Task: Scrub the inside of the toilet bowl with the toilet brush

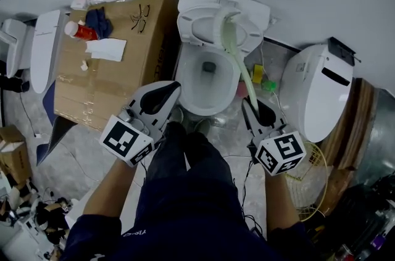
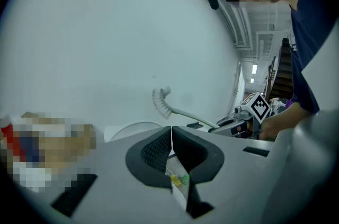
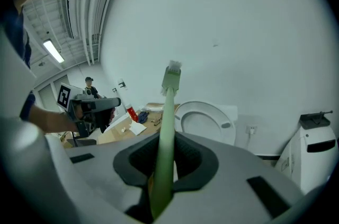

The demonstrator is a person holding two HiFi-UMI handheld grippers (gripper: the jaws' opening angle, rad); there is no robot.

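The white toilet (image 1: 185,76) stands ahead of me with its lid (image 1: 207,28) raised and the bowl open. My right gripper (image 1: 250,105) is shut on the handle of the pale green toilet brush (image 1: 237,56). The handle (image 3: 166,135) runs up between the jaws, and the brush head (image 3: 171,77) is lifted in the air above the bowl, in front of the wall. My left gripper (image 1: 173,89) hovers at the bowl's front left rim, shut and holding nothing. Its own view shows the jaws (image 2: 171,135) meeting, with the brush head (image 2: 160,101) beyond.
A cardboard box (image 1: 123,78) left of the toilet carries a red can (image 1: 79,31), a blue cloth, paper and glasses. A second white toilet unit (image 1: 321,90) stands at the right, with a wire basket (image 1: 307,174) near it. The person's dark trouser legs (image 1: 185,192) fill the bottom.
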